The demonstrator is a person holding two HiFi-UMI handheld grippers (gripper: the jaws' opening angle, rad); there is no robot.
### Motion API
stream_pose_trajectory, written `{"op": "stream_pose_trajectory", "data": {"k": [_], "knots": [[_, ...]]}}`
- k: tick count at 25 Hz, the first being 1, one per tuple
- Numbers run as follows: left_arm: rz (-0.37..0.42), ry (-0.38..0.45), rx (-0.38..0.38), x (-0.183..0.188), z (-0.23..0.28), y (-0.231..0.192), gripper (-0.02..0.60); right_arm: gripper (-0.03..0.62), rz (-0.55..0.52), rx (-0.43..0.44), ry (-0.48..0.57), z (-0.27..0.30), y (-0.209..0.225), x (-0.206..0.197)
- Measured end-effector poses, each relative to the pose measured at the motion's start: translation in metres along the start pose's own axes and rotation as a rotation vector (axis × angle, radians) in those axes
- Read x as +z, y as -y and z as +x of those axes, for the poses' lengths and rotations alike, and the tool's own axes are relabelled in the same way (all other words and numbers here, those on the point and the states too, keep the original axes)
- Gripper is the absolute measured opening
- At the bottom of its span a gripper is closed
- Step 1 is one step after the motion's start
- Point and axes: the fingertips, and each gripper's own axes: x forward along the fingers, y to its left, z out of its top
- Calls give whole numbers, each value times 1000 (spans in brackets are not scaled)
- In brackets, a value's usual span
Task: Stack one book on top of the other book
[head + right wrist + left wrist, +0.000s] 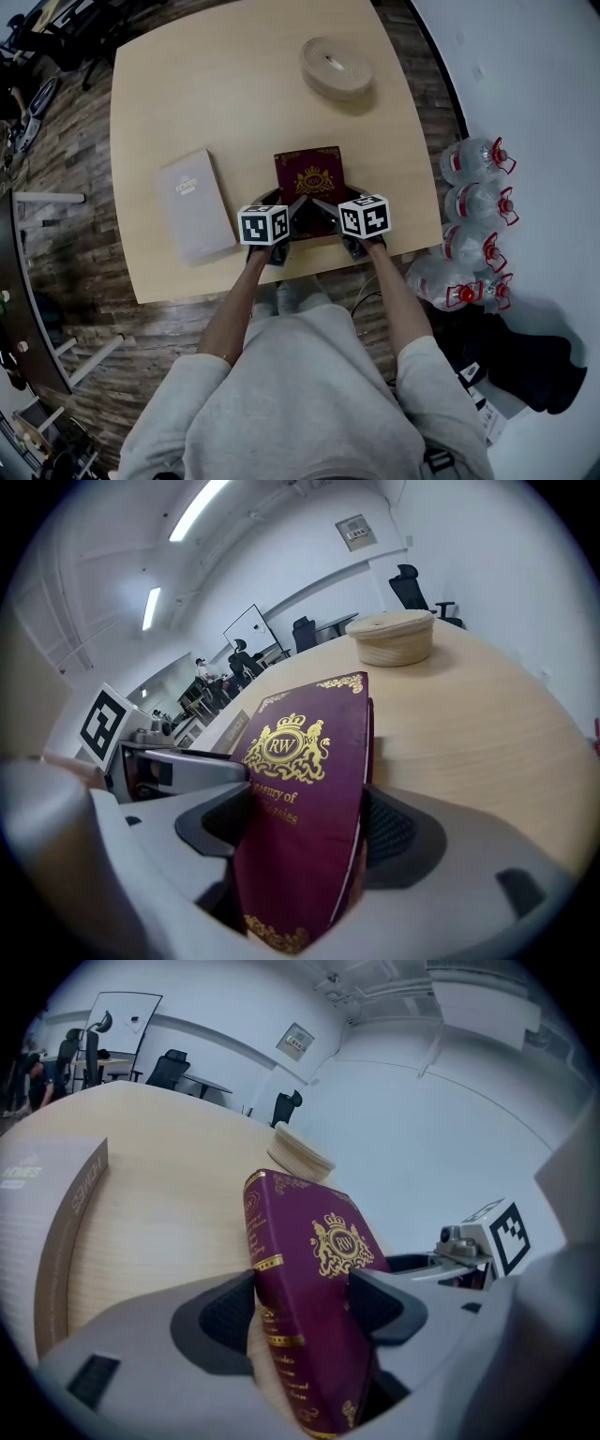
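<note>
The maroon book (309, 173) lies at the near middle of the bench (244, 84), and the grey book (195, 204) lies flat to its left, apart from it. The left claw (300, 1307) is clenched on the near left corner of the maroon book, at the spine side. The right claw (309, 822) is clenched on the near right corner, at the page side. Both grips are only at the near corners, so I think the far end could sag when lifted. If the two claws do not move together, the book may twist and slip out, or land crooked on the grey book. I count two books, two claws, one round box (337, 67) on the far part of the bench, and at least four water bottles (473, 159) on the floor at the right
</note>
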Motion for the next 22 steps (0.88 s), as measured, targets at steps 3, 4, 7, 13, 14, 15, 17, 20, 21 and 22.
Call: {"op": "stream_pose_trajectory", "data": {"k": [3,4,7,13,14,15,17,20,21,22], "knots": [[0,15,3,4,-2,-1,322,360,-4,-5,9,0,-2,3],[3,19,3,5,-3,-1,322,359,-7,-6,13,-1,-2,5],[12,31,4,10,-6,0,322,354,-15,-12,32,-3,-4,11],[73,78,10,28,-17,3,321,351,-45,-27,91,-8,-13,27],[81,86,10,31,-19,4,321,351,-49,-28,101,-9,-15,29],[88,94,10,33,-21,5,321,351,-53,-30,112,-11,-16,32],[109,111,11,38,-25,8,321,350,-66,-33,132,-15,-19,36],[157,138,13,47,-34,14,319,350,-85,-40,168,-22,-25,44],[174,147,14,50,-37,16,319,348,-90,-43,183,-25,-26,46],[192,156,15,53,-40,18,319,348,-95,-47,198,-28,-28,48]]}}
